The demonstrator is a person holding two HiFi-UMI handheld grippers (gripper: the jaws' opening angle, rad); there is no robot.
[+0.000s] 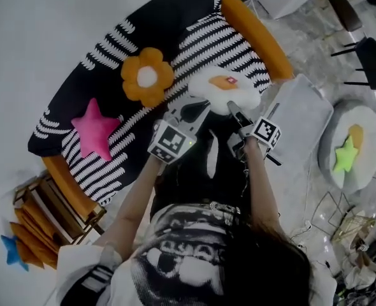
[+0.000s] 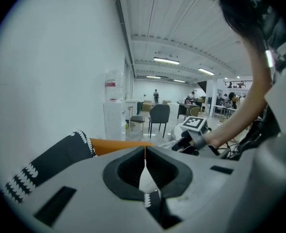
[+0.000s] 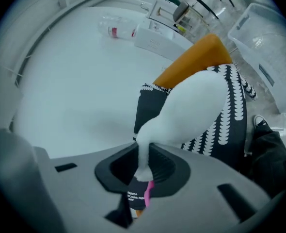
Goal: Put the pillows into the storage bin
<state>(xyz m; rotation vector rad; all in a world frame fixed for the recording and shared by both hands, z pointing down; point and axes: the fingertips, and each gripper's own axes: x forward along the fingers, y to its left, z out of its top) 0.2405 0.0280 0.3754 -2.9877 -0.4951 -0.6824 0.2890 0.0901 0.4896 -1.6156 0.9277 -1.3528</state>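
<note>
A white fried-egg pillow (image 1: 225,88) with an orange yolk hangs just above the striped sofa (image 1: 111,50), held from both sides. My left gripper (image 1: 194,111) is shut on its near left edge; in the left gripper view only a thin sliver of the white pillow (image 2: 146,178) shows, pinched in the left gripper (image 2: 145,165). My right gripper (image 1: 236,111) is shut on the pillow's right edge. In the right gripper view the white pillow (image 3: 191,108) bulges out of the right gripper (image 3: 142,168). An orange flower pillow (image 1: 147,76) and a pink star pillow (image 1: 95,130) lie on the sofa.
A clear plastic storage bin (image 1: 303,116) stands on the floor right of the sofa, also seen as the clear bin (image 3: 264,30). Further right a round grey cushion (image 1: 338,171) carries a green star (image 1: 345,156). A wooden rack (image 1: 48,212) and a blue star (image 1: 9,250) sit at lower left.
</note>
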